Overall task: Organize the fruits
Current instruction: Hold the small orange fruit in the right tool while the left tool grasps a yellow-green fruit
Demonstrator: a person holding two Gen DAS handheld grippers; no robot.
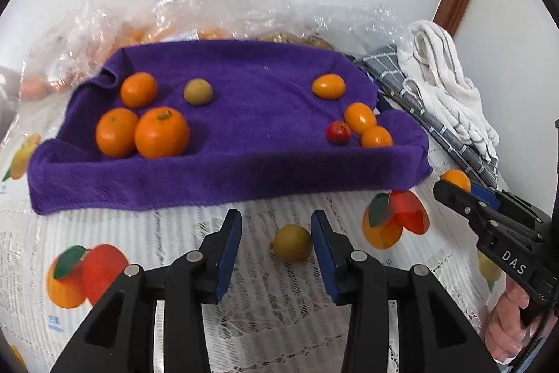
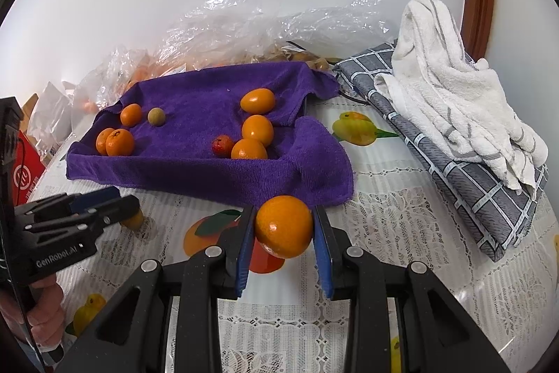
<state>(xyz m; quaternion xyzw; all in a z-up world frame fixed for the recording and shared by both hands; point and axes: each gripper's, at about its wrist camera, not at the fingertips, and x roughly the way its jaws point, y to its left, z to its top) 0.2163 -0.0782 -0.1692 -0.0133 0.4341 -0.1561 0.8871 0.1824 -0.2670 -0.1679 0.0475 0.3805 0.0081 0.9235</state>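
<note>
**Left tongs over the loose fruit, right tongs loaded**

We see the left tongs [image 1: 276, 229] open, their blue pads apart, with a small yellow-green fruit [image 1: 292, 243] lying on the counter [image 1: 265, 310] low in the left wrist frame. The fruit sits between the pads but nearer the right-hand pad; whether it touches that pad we cannot quite tell from this angle. It is round, so no long axis matters. We judge that centring it calls for a slight shift of the tongs towards frame right.

The right tongs [image 2: 283, 226] are clamped on an orange [image 2: 283, 226], held just short of the purple towel [image 2: 209, 170] in the lower middle of the right wrist frame. On the towel, oranges cluster at the left and kumquat-like fruits with a red one at the right. The left hand is clearly the nearer one to the loose fruit.
</note>
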